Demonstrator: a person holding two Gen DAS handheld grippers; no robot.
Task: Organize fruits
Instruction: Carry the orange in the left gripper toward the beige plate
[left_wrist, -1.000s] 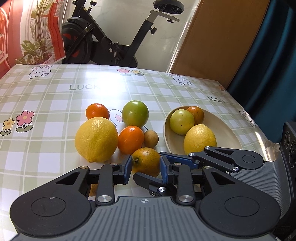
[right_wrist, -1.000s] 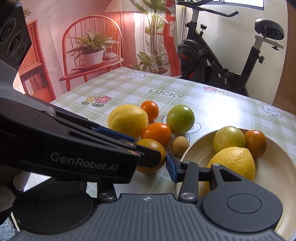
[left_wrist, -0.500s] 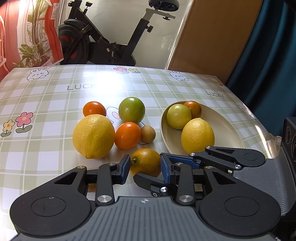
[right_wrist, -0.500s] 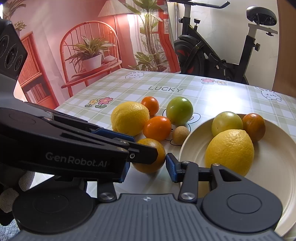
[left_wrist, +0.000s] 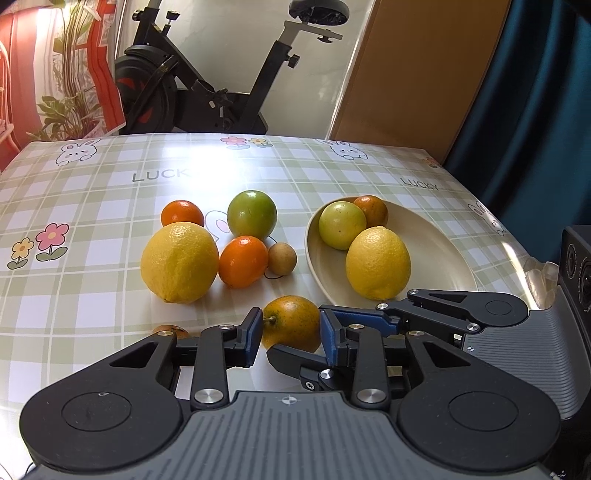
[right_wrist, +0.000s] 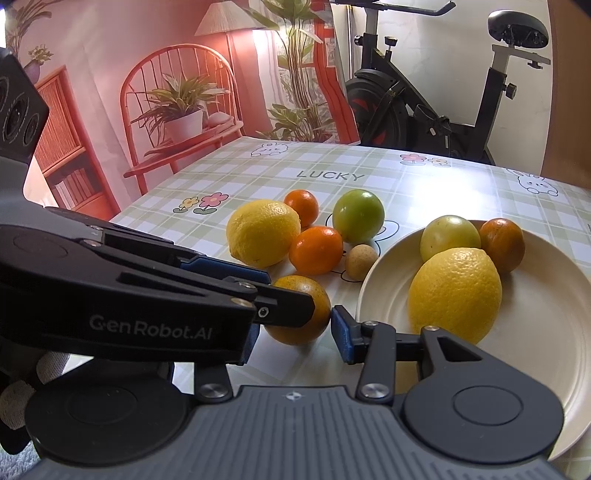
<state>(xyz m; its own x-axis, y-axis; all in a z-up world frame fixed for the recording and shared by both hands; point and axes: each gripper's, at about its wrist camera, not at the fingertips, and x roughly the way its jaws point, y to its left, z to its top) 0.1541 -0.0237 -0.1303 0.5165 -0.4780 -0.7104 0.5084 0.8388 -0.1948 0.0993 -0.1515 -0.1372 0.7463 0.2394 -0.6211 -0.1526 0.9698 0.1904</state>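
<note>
A mottled orange (left_wrist: 291, 321) sits between the blue pads of my left gripper (left_wrist: 291, 332), which is shut on it low over the checked tablecloth; whether it clears the cloth I cannot tell. In the right wrist view the same orange (right_wrist: 299, 317) lies just ahead of my right gripper (right_wrist: 295, 339), which is open, its right pad a small gap from the fruit and its left pad hidden behind the left gripper's arm. The cream plate (left_wrist: 436, 258) at right holds a lemon (left_wrist: 376, 267), a yellow-green fruit (left_wrist: 341, 225) and a dark orange (left_wrist: 371, 210).
Loose on the cloth left of the plate are a big lemon (left_wrist: 179, 262), a tangerine (left_wrist: 243, 261), a smaller tangerine (left_wrist: 182, 213), a green fruit (left_wrist: 252, 214) and a small brown fruit (left_wrist: 282, 259). An exercise bike (left_wrist: 207, 81) stands beyond the table's far edge.
The left gripper has drawn the mottled orange slightly back from the loose fruit toward the near edge. The right gripper has stayed alongside it, jaws unchanged.
</note>
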